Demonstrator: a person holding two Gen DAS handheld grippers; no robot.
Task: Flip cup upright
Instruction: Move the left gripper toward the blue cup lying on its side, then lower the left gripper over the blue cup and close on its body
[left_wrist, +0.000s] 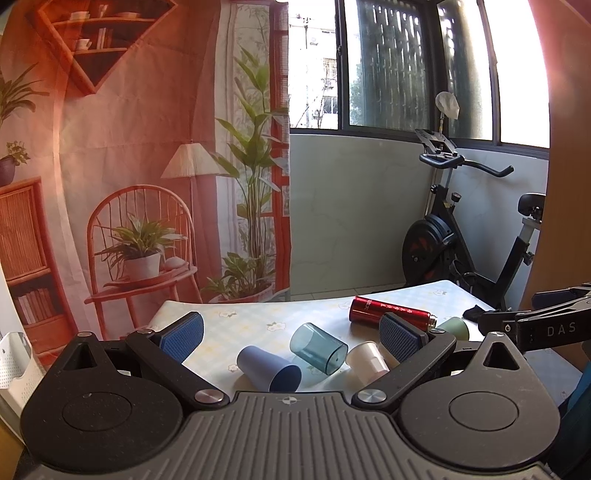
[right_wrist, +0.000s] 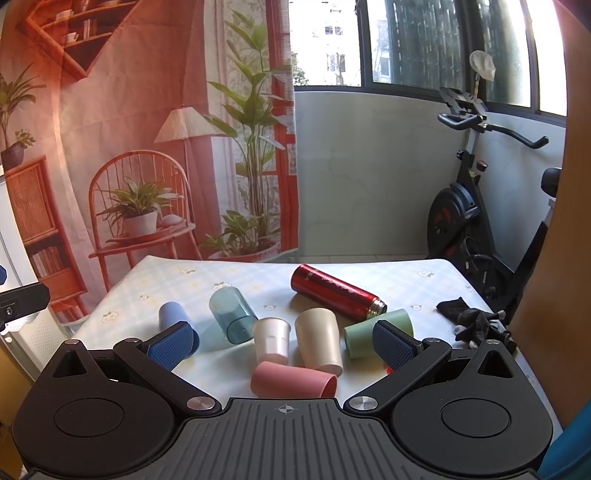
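Several cups lie on their sides on the table. In the right wrist view I see a blue cup (right_wrist: 170, 314), a clear teal cup (right_wrist: 232, 314), a white cup (right_wrist: 271, 339), a cream cup (right_wrist: 319, 343), a green cup (right_wrist: 378, 330) and a pink cup (right_wrist: 291, 380). My right gripper (right_wrist: 282, 343) is open above the near cups, touching none. In the left wrist view my left gripper (left_wrist: 293, 338) is open, with the blue cup (left_wrist: 267, 367), teal cup (left_wrist: 319, 347) and white cup (left_wrist: 367, 360) between its fingers' line of sight.
A red thermos (right_wrist: 338, 291) lies on its side behind the cups. A black cloth item (right_wrist: 476, 321) lies at the table's right edge (right_wrist: 480, 291). An exercise bike (right_wrist: 476, 206) stands behind at right. A printed backdrop (right_wrist: 147, 129) hangs behind.
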